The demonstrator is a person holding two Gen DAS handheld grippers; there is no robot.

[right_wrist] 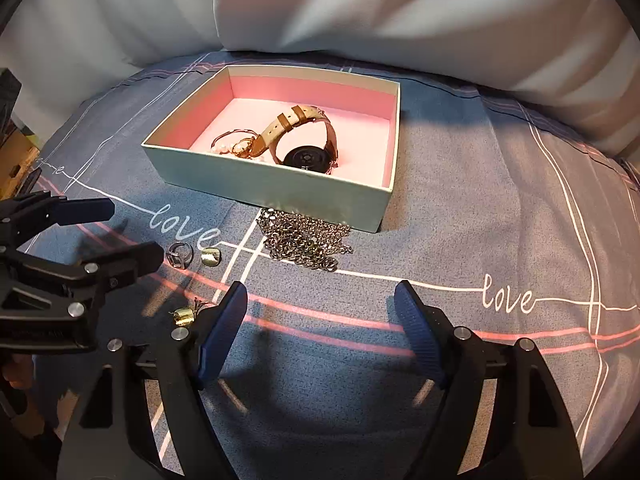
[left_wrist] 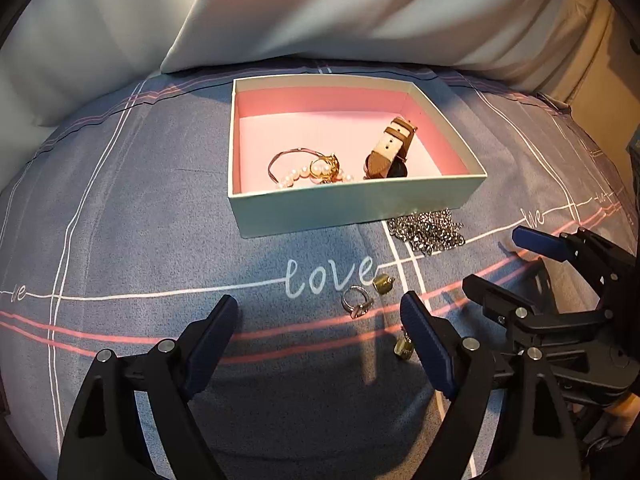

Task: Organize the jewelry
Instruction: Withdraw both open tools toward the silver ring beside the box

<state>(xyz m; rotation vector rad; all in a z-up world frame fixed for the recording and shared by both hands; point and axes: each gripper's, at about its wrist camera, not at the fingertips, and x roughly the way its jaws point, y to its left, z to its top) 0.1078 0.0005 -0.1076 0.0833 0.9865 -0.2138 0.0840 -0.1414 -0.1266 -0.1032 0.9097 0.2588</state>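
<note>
Two earrings (left_wrist: 384, 281) (gold) outside box (left_wrist: 352, 208)

Open pink-lined box (right_wrist: 280, 188) holds watch (right_wrist: 304, 136), pearl bracelet (left_wrist: 316, 172); silver chain (right_wrist: 304, 240), ring (right_wrist: 180, 255), apparently two gold earrings (right_wrist: 211, 257) lie outside.

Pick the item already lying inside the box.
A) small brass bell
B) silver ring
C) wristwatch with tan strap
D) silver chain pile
C: the wristwatch lies on the pink floor of the box, while the chain and ring lie outside on the bedspread.
</note>
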